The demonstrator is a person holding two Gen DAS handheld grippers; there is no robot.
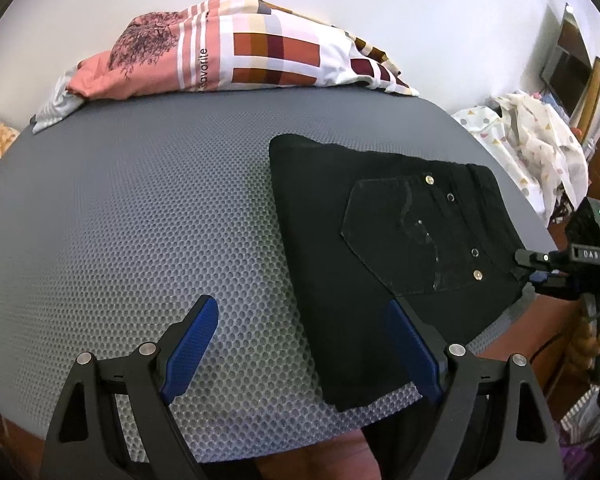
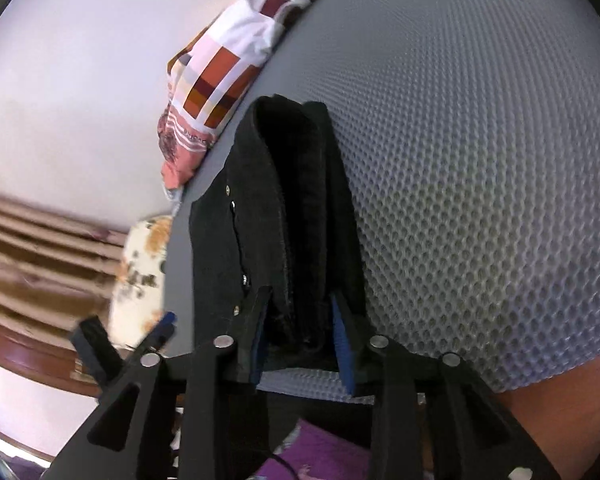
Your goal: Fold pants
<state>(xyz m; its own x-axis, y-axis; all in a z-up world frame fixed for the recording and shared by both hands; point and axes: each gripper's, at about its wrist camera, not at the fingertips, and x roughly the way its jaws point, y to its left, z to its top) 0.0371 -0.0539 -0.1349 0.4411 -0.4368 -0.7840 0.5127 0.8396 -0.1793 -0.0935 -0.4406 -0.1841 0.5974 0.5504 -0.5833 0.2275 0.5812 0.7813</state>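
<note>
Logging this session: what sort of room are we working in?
Probably a bedroom at home. The black pants lie on a grey mesh-covered surface that looks like a bed, with a patterned pillow against the wall and loose clothes heaped beside it.

Both wrist cameras look down close over the grey mat (image 1: 140,208), sharing the black pants (image 1: 380,240).
</note>
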